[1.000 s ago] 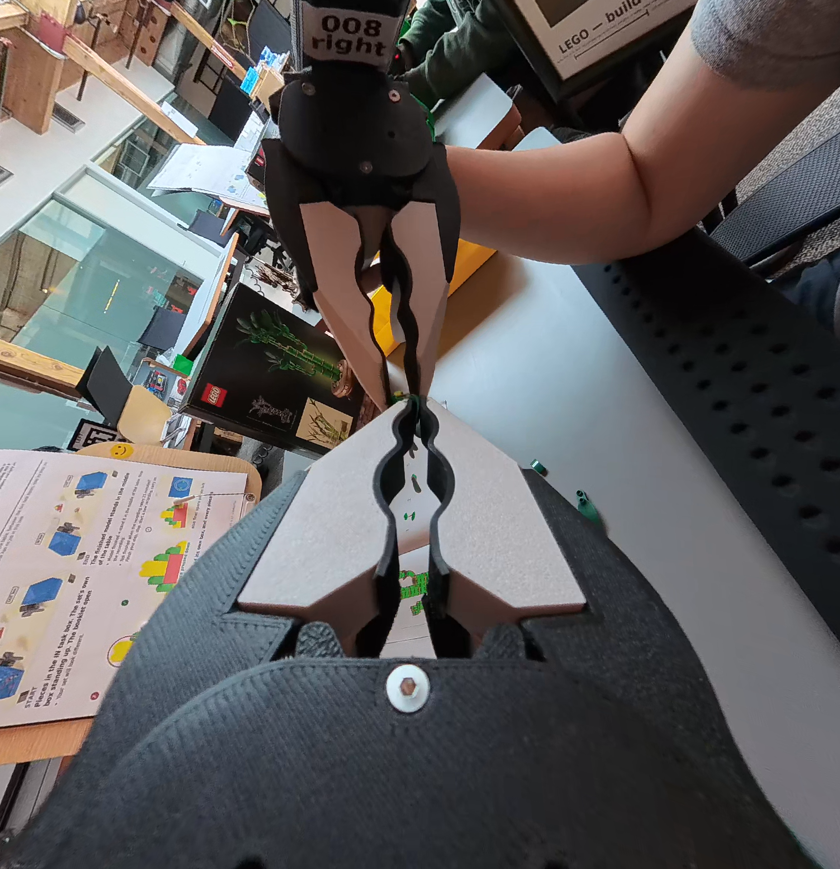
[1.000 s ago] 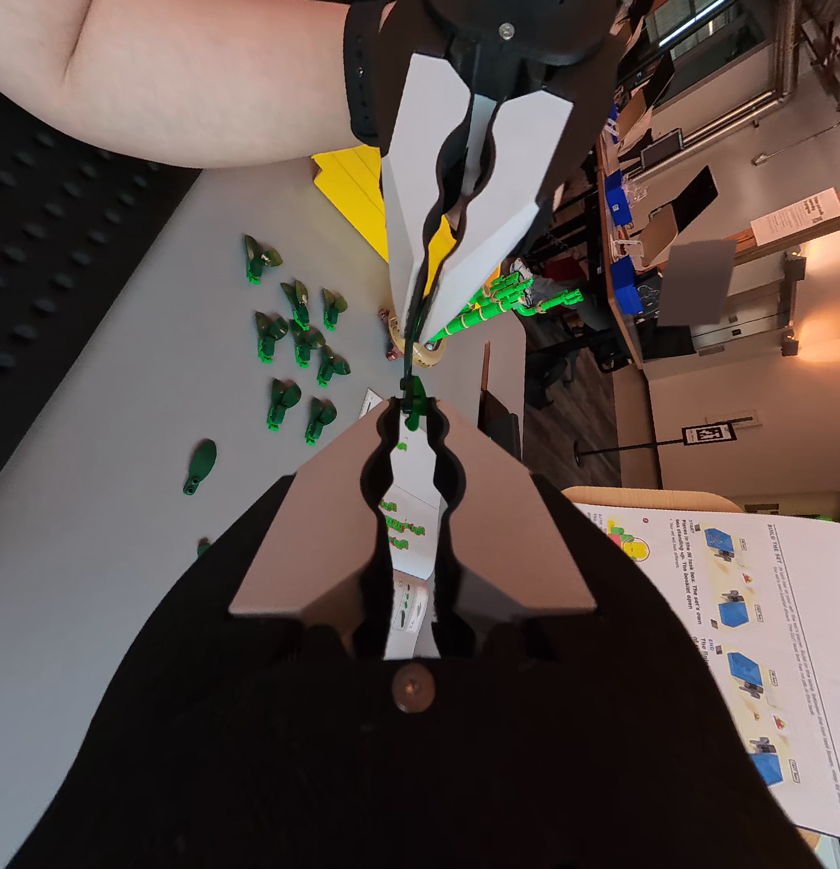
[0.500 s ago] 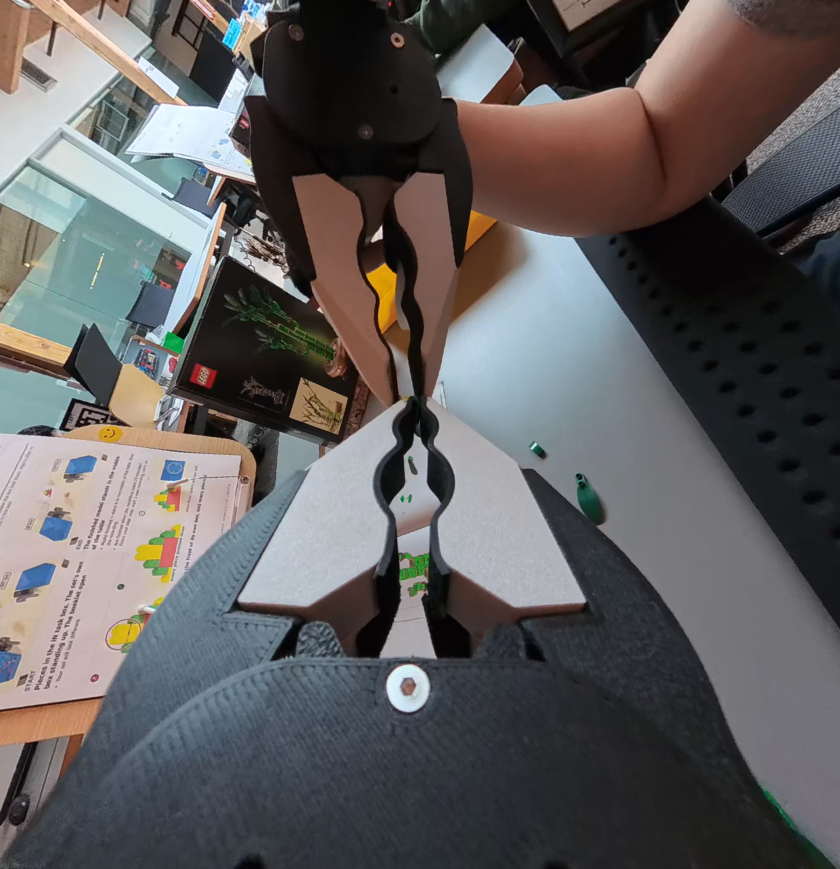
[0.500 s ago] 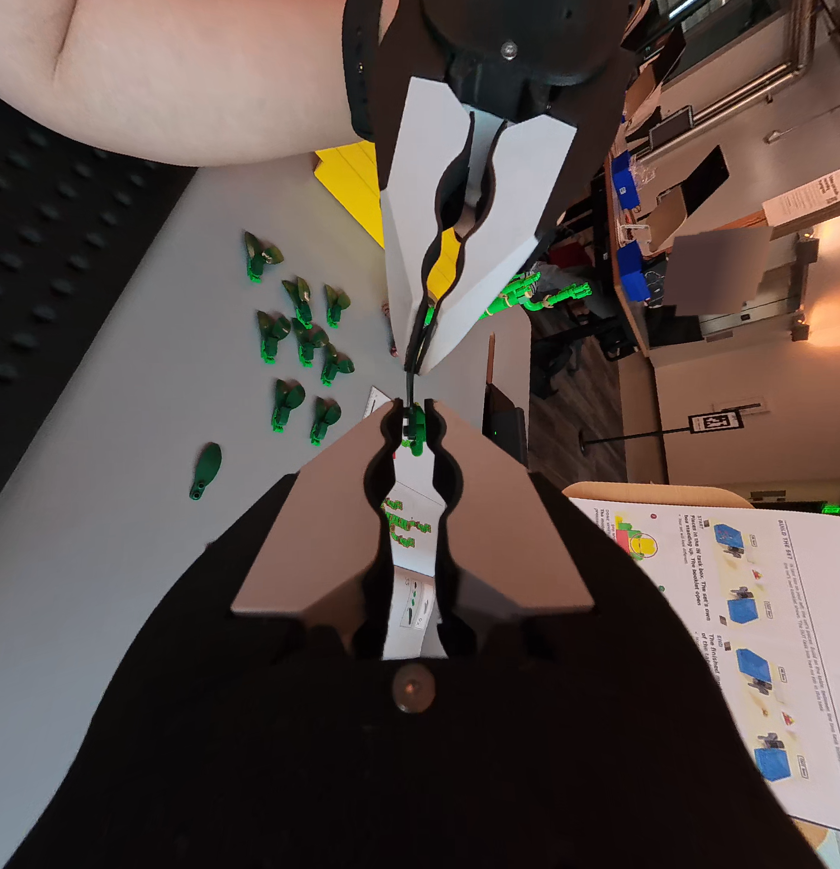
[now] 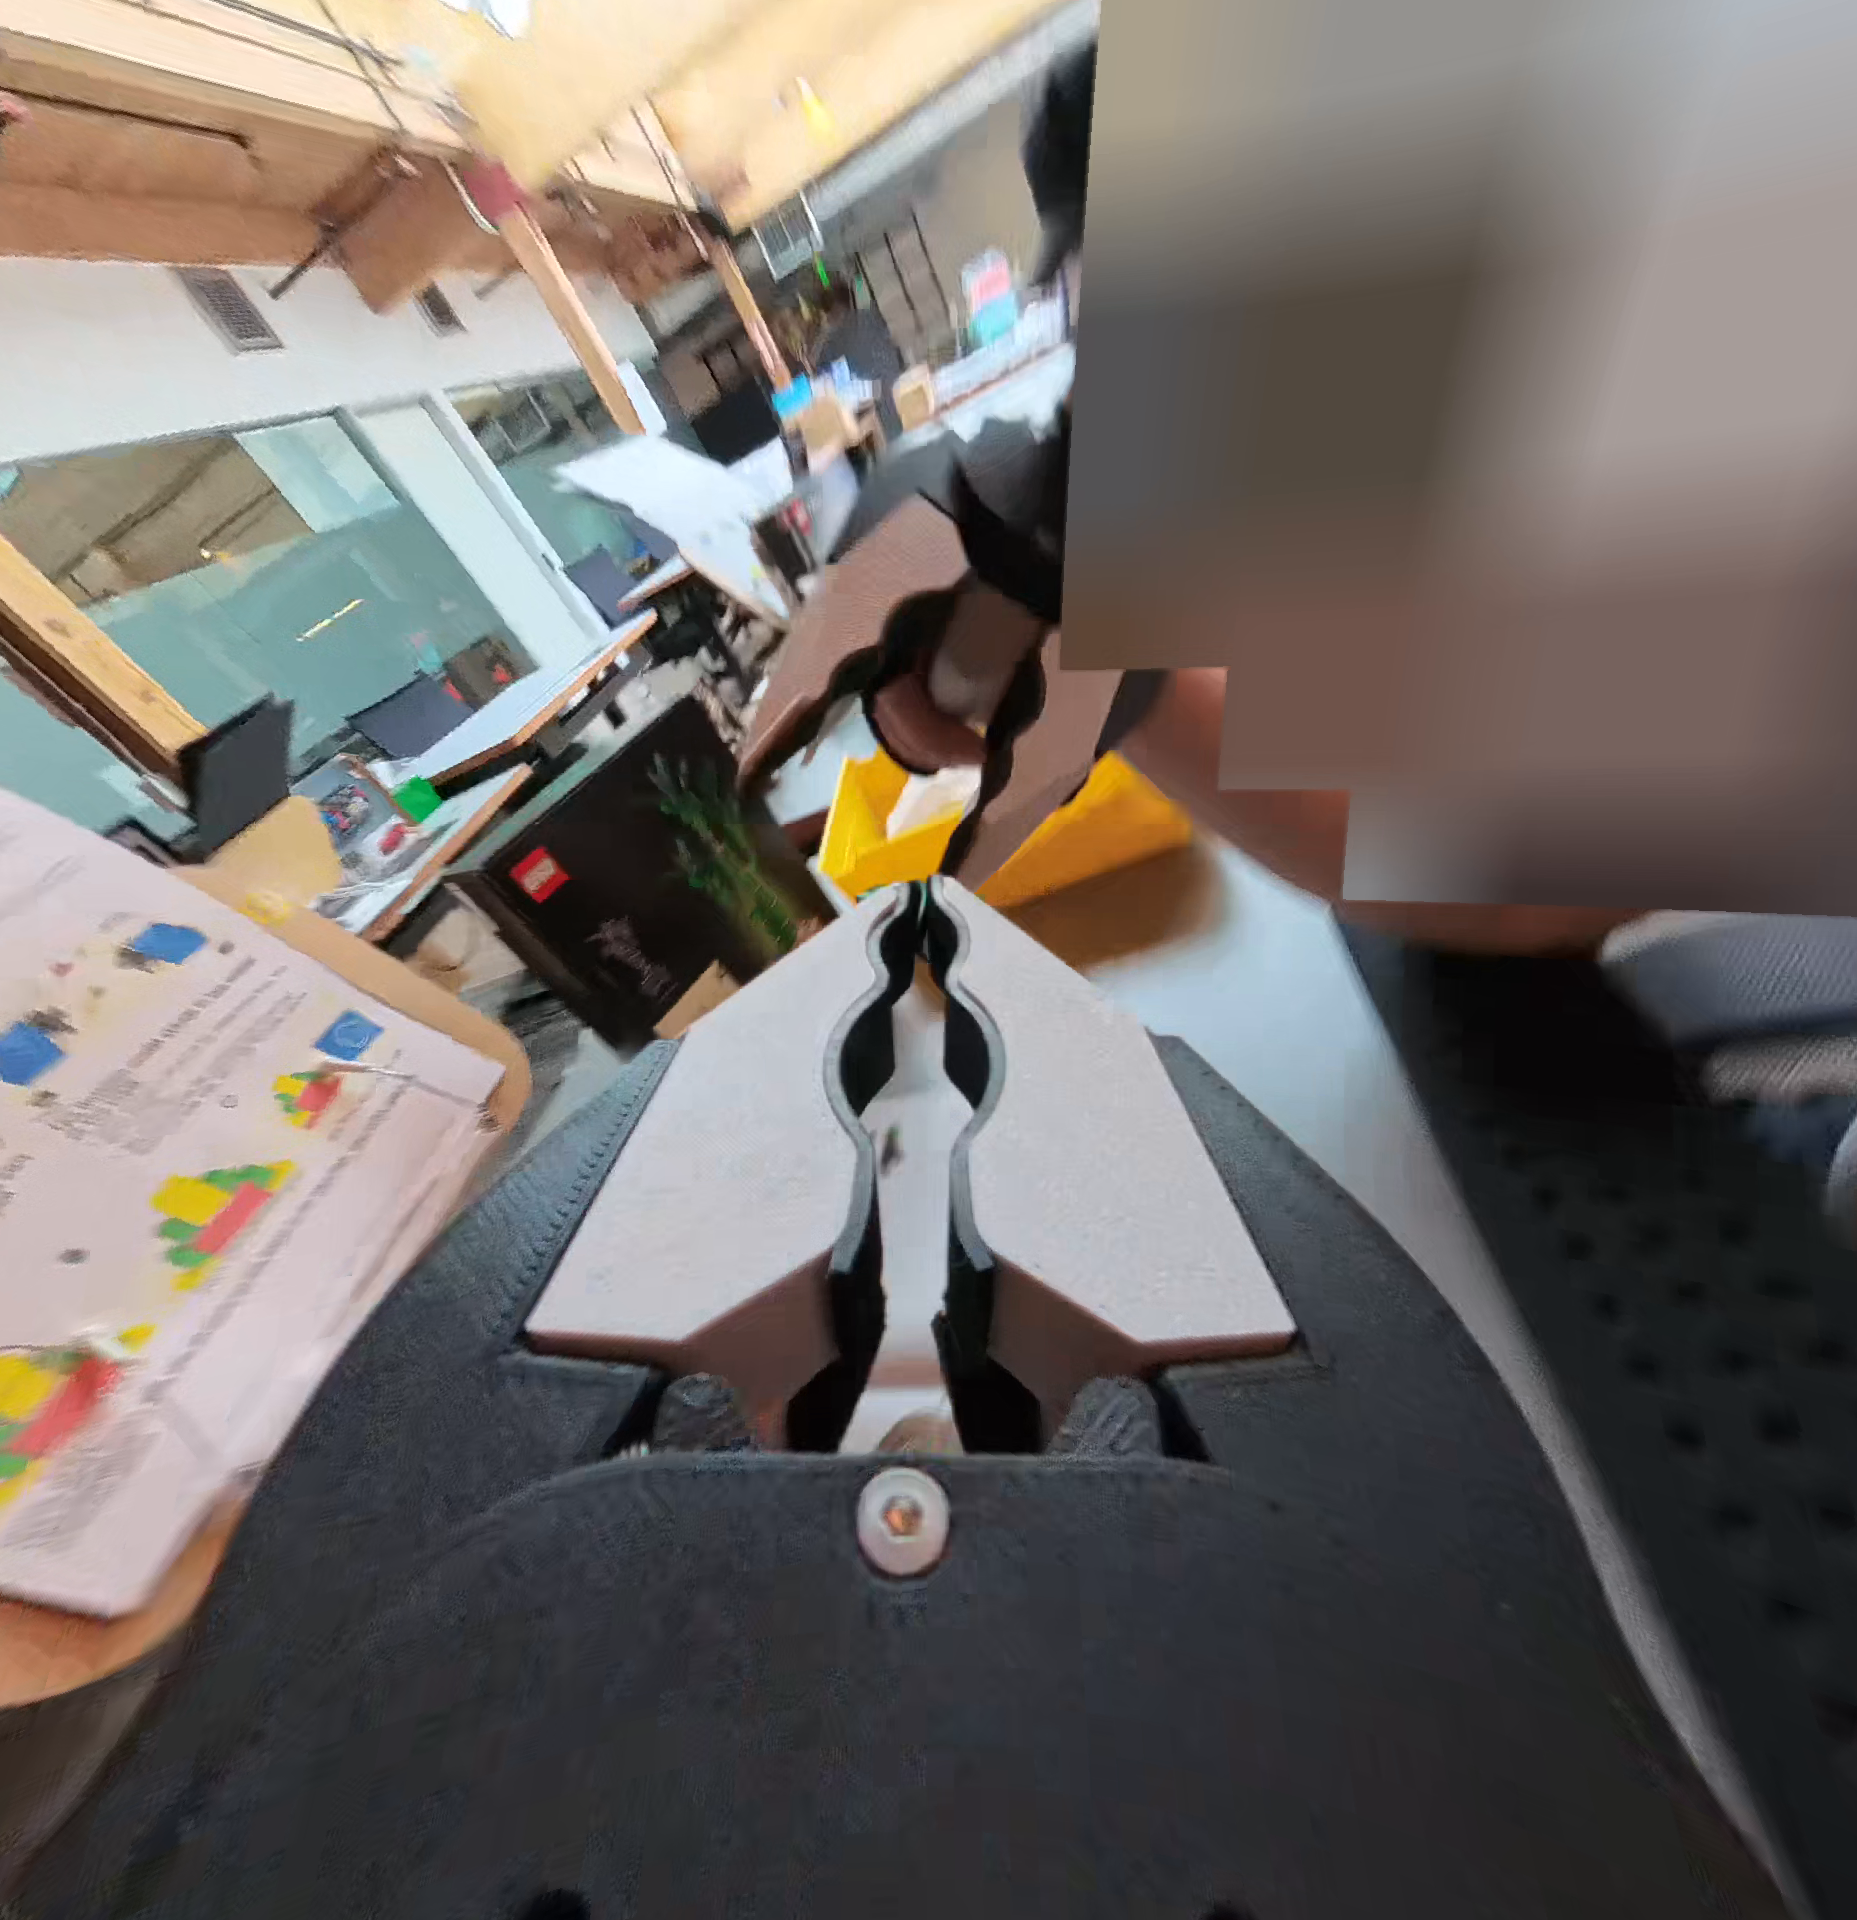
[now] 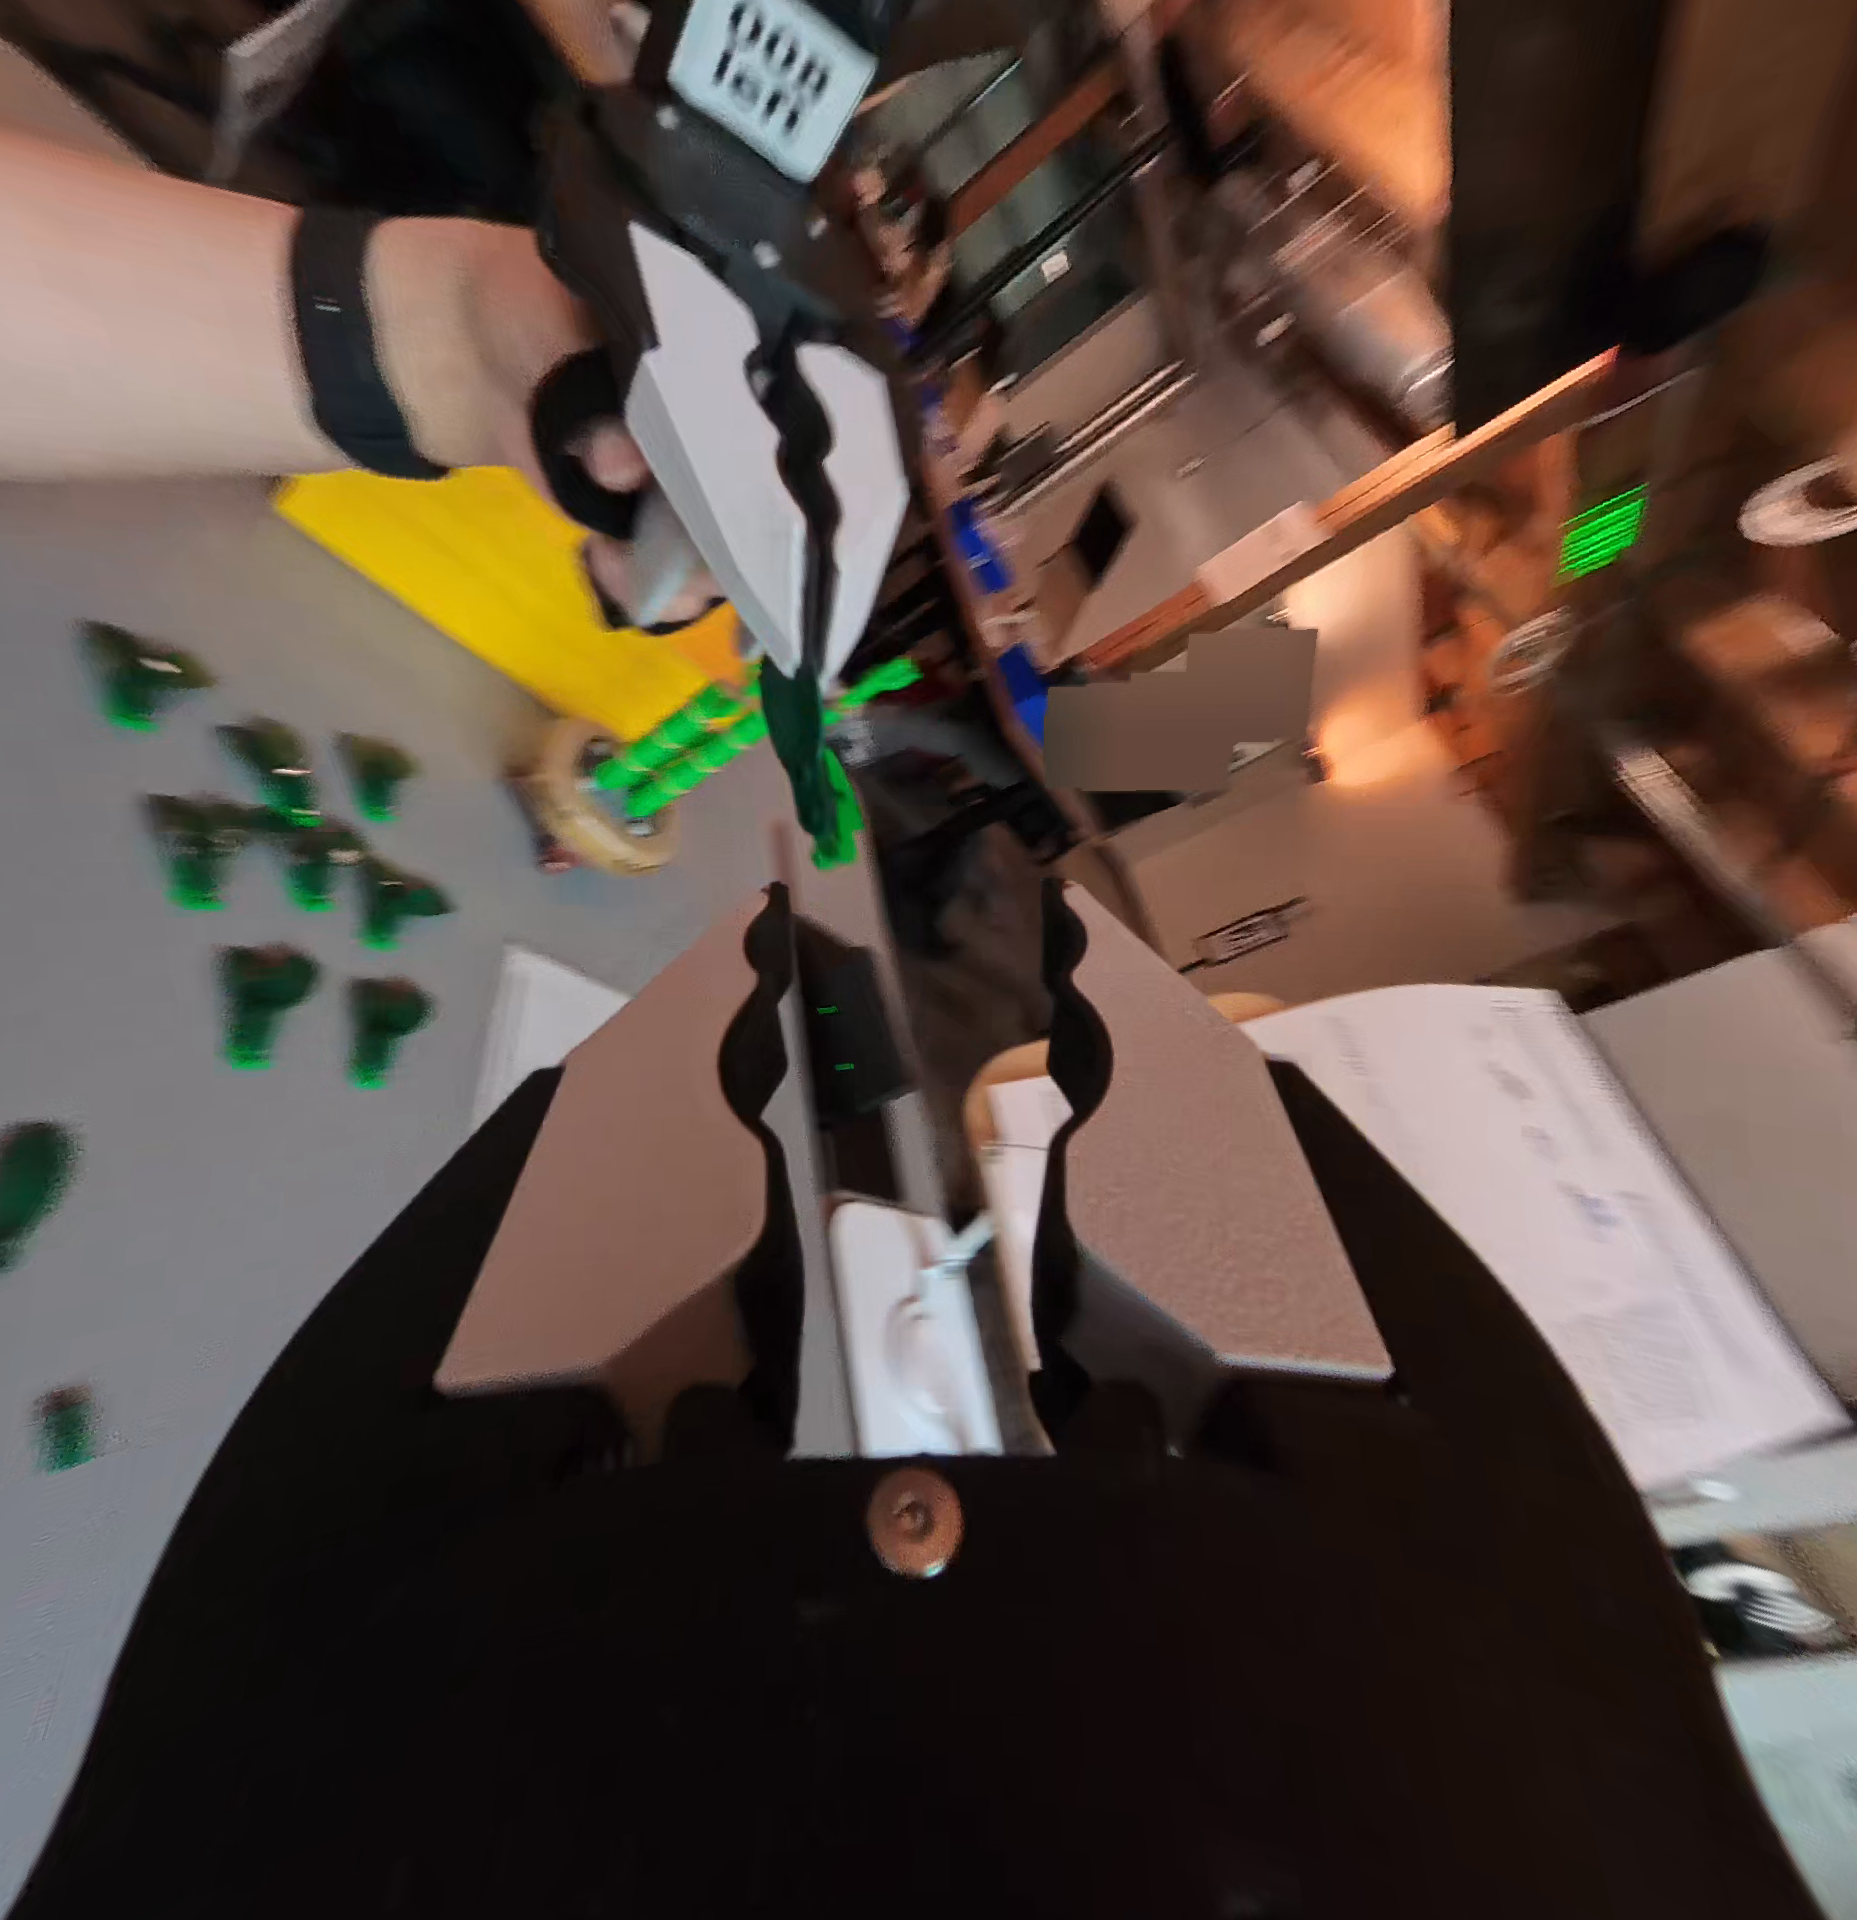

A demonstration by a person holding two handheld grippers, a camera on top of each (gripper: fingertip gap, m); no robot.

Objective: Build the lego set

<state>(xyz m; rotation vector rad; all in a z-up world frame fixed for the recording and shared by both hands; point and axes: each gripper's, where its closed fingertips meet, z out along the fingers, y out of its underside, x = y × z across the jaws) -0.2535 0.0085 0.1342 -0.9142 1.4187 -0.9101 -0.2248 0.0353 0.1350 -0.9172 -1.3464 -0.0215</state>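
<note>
My left gripper (image 5: 922,902) is shut; in its own view the piece between its tips does not show. The right wrist view shows the left gripper (image 6: 815,670) above, pinching a dark green leaf piece (image 6: 799,748) with a bright green end that hangs free. My right gripper (image 6: 913,899) is open and empty, a short way below that piece. It also shows in the left wrist view (image 5: 872,800), blurred, with its jaws apart. Several green leaf pieces (image 6: 280,831) lie on the grey table (image 6: 124,1299). The green bamboo model (image 6: 685,738) lies on its side with its tan base (image 6: 612,800).
A yellow bin (image 6: 467,561) sits behind the model. A black set box (image 5: 633,894) stands at the table's far edge. A printed instruction sheet (image 5: 176,1143) lies on a round wooden table. A black perforated mat (image 5: 1630,1351) runs along one side. A loose dark leaf (image 6: 15,1195) lies apart. The tips of one gripper are about 5 cm away from the tips of the other.
My right gripper has opened, let go of the green piece and drawn back from the left gripper. The left gripper keeps the leaf piece. Both views have swung and blurred.
</note>
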